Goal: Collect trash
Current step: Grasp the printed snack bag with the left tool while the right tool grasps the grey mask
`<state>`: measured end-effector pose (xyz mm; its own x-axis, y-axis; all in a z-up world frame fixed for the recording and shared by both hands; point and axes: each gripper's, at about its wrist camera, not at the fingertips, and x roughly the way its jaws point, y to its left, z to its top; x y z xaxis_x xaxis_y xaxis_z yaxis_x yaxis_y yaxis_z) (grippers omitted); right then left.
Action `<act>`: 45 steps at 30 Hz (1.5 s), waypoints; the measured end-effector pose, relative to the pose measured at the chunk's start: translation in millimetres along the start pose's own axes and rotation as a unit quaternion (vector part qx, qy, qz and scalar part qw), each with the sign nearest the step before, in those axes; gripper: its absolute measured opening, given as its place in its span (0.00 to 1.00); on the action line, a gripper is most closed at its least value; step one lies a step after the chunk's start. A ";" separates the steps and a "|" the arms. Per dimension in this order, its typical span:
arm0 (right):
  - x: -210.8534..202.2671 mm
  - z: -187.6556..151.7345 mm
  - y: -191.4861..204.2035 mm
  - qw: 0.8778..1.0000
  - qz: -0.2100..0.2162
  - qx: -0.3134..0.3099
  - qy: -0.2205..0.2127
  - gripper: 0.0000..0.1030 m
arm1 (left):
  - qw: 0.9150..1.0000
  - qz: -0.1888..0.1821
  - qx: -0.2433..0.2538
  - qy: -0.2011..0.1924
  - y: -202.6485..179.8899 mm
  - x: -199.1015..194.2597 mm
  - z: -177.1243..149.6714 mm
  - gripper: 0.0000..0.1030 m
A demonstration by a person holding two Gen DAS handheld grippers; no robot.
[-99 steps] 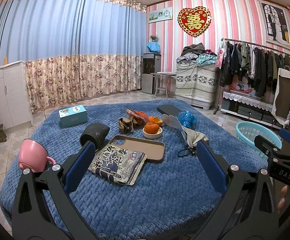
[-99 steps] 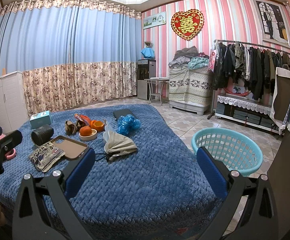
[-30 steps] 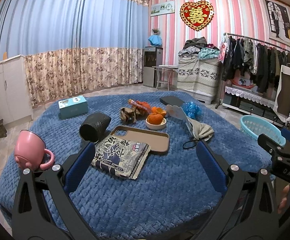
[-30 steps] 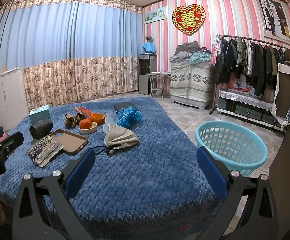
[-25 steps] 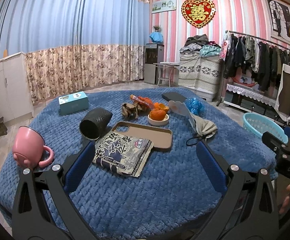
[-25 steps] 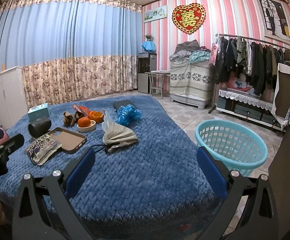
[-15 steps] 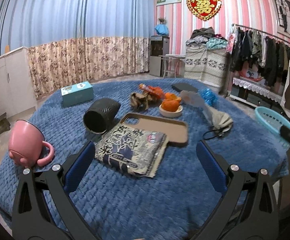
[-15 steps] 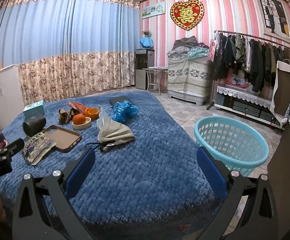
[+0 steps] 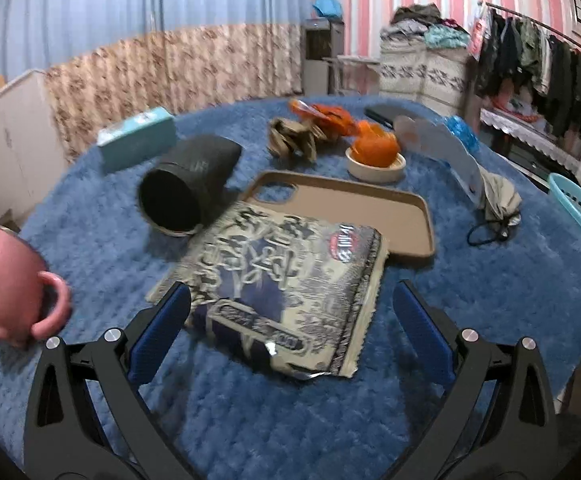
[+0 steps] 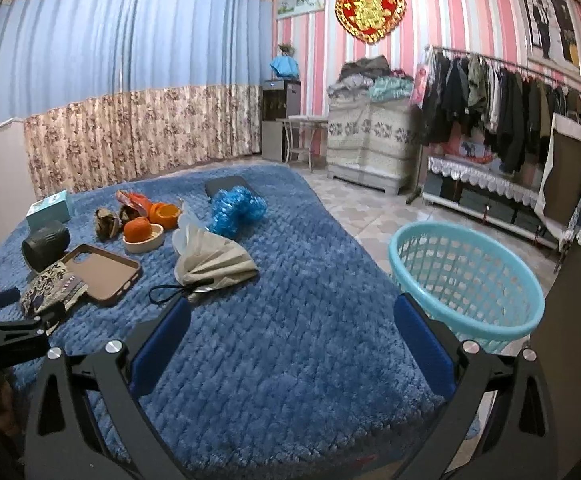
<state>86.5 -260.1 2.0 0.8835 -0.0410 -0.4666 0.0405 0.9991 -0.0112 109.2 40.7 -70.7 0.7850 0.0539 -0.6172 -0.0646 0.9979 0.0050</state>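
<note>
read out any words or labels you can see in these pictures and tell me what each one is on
Red heart wall ornament: a gold double-happiness character, "囍".
Snack packet under the left gripper: large white Chinese characters and a round red badge, too blurred to read.
Teal box: print too small to read.

The left wrist view looks forward and down along its tool [image 9: 286,316] from close above the blue-covered counter [image 9: 490,300], with the printed wrapper [image 9: 282,276] directly ahead. The right wrist view sits higher and farther back at the counter's right end, facing the curtained wall, with the turquoise basket [image 10: 466,280] to its right. Both views share the wrapper, the phone case [image 9: 350,212], the folded umbrella [image 10: 214,260] and the basket rim. The left tool appears at the right view's left edge.
</note>
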 end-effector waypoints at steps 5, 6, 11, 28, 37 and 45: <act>14.9 -2.8 -4.6 1.000 -0.001 0.008 0.026 0.96 | 1.000 0.000 0.024 0.007 -9.2 4.4 2.9 0.95; 16.9 -3.1 -4.4 1.000 0.000 0.008 0.030 0.96 | 1.000 -0.001 0.027 0.007 -10.2 4.4 3.0 0.95; 25.0 -4.5 -1.2 0.999 0.005 -0.001 0.044 0.96 | 0.999 -0.012 0.033 0.024 -11.2 10.6 3.9 0.75; 33.8 -3.1 2.4 0.999 0.016 -0.004 0.047 0.96 | 0.996 -0.075 0.038 0.021 2.3 -4.8 12.7 0.21; 57.8 2.6 30.7 0.996 0.041 -0.035 0.069 0.96 | 0.995 -0.096 0.018 0.007 21.5 -23.8 24.2 0.17; 95.4 21.9 60.8 0.993 0.061 -0.056 0.084 0.96 | 0.995 -0.097 0.007 -0.002 37.7 -36.0 37.0 0.16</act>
<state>183.5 -203.5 -23.8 0.7874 0.0731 -0.6121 -0.1222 0.9917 -0.0387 101.2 77.8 -19.2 0.7840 -0.1405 -0.6046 0.0976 0.9898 -0.1035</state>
